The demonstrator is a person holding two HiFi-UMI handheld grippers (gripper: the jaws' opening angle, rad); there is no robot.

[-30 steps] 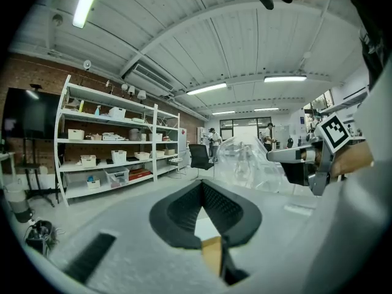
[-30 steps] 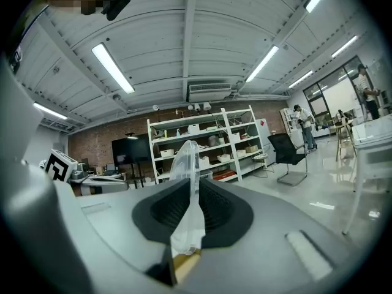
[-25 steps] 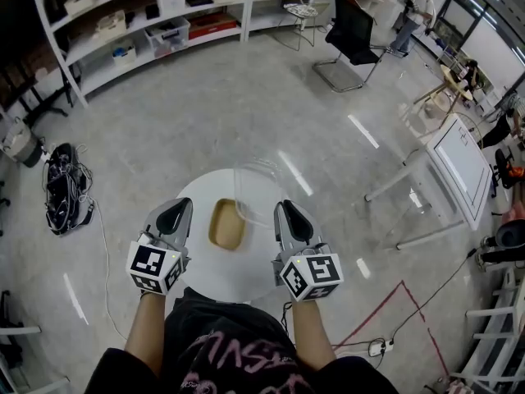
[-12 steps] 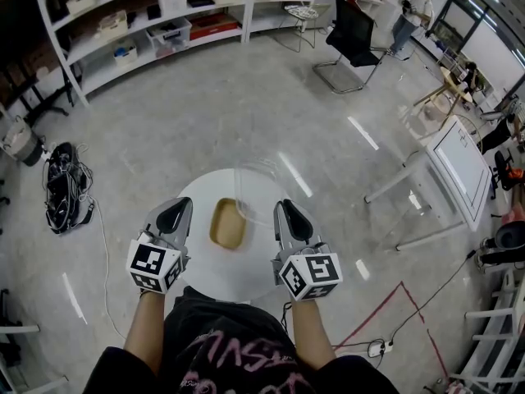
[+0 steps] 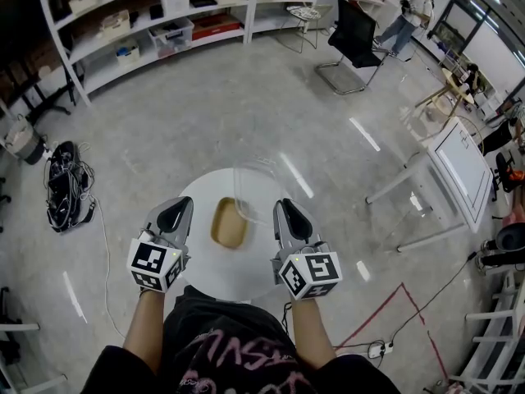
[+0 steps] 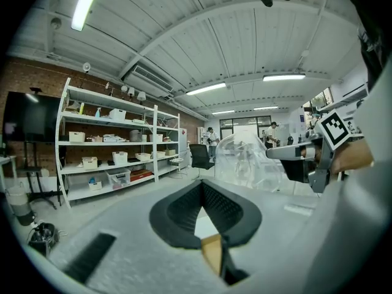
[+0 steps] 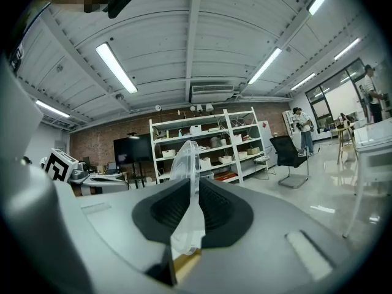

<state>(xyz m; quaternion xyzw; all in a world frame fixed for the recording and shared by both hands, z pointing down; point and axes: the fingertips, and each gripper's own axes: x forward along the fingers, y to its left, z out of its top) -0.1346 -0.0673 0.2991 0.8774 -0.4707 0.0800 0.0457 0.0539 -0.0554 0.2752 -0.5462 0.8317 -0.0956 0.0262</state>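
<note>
Clear plastic makes up the container (image 5: 256, 189) that stands up over the far edge of the round white table (image 5: 215, 279) in the head view, its lower edge caught by the right gripper (image 5: 285, 208). A tan wooden tray (image 5: 228, 222) lies at the table's middle, between the two grippers and touching neither. The left gripper (image 5: 179, 206) hangs over the table's left edge, well apart from the container. Beyond the table, shelving (image 5: 156, 15) runs along the far wall and a black chair (image 5: 354, 35) stands on the grey floor.

Seen from the left gripper view, the left gripper (image 6: 205, 222) has its jaws drawn together with nothing between them. To its right, the container (image 6: 245, 161) rises from the right gripper (image 6: 300, 163), with the shelving (image 6: 110, 143) behind on the left.

From the right gripper view, the right gripper (image 7: 185, 228) is clamped on the container (image 7: 187, 176). The thin wall runs upright through the narrow gap between the jaws. The left gripper (image 7: 86, 179) shows at the left, and the shelving (image 7: 208, 146) and the chair (image 7: 288, 155) stand behind.
</note>
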